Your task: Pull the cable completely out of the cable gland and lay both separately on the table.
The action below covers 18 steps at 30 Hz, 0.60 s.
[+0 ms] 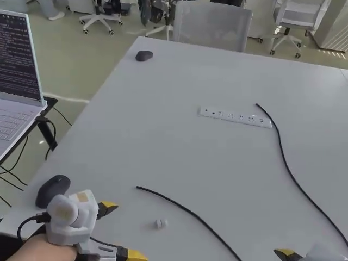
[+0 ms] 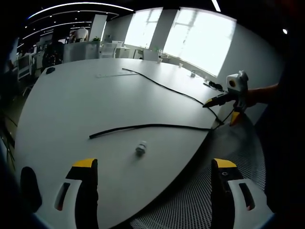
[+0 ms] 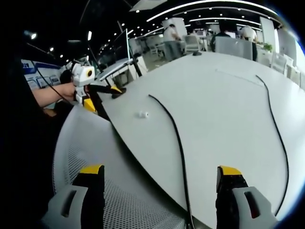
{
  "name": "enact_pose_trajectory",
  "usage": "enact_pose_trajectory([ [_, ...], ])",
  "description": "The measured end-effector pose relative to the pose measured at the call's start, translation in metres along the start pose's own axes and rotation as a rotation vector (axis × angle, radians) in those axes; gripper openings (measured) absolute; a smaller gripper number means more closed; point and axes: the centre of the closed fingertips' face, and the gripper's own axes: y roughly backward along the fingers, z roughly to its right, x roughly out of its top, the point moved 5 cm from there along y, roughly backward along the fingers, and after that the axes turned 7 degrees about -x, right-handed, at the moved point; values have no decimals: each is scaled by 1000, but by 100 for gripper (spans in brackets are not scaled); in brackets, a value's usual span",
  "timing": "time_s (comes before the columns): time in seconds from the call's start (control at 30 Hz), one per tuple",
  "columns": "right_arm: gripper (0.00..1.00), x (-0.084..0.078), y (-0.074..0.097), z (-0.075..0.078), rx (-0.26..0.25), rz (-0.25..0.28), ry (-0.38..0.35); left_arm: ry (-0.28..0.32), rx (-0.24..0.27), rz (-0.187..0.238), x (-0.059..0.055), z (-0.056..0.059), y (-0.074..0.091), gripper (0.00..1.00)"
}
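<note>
Closest in, the left gripper (image 2: 155,164) is sitting at 7 o'clock in the head view, its yellow-tipped jaws standing wide apart and holding nothing. The right gripper (image 3: 162,170) is peeking in at 5 o'clock. Its own view is showing its jaws spread too, with nothing between them, over a grey mesh chair seat (image 3: 119,200).

Between the two, at about 6 o'clock, the cable gland (image 1: 160,223) is lying on the white table (image 1: 163,147). It is looking like a small, pale, stubby fitting, too small for any marking to be made out. It is lying just beside the black cable (image 1: 187,211), apart from it and not threaded on it.

The cable's free end is pointing toward 10 o'clock, and the run is slanting off toward 5 o'clock. A second black run (image 1: 288,169) is stretching from 5 o'clock up toward 1 o'clock. In the left gripper view both runs are converging at the table edge, but I cannot tell whether they are one cable.

A dark computer mouse (image 1: 53,190) is resting at 8 o'clock by the left gripper. Farther out, a white power strip (image 1: 235,117) is lying at 2 o'clock, bearing no readable print. A laptop (image 1: 16,81) at 10 o'clock is showing lines of text too small to read. Another mouse (image 1: 144,55) is sitting at 11 o'clock, with office chairs (image 1: 212,24) standing beyond.
</note>
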Motion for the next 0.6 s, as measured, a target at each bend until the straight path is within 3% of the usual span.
enact_pose_trajectory([
  [0.27, 99, 7, -2, -1, 11, -3, 8, 8, 10, 23, 2, -4, 2, 99],
  [0.6, 99, 6, -3, 0, 5, -7, 3, 12, -8, 3, 3, -3, -1, 99],
])
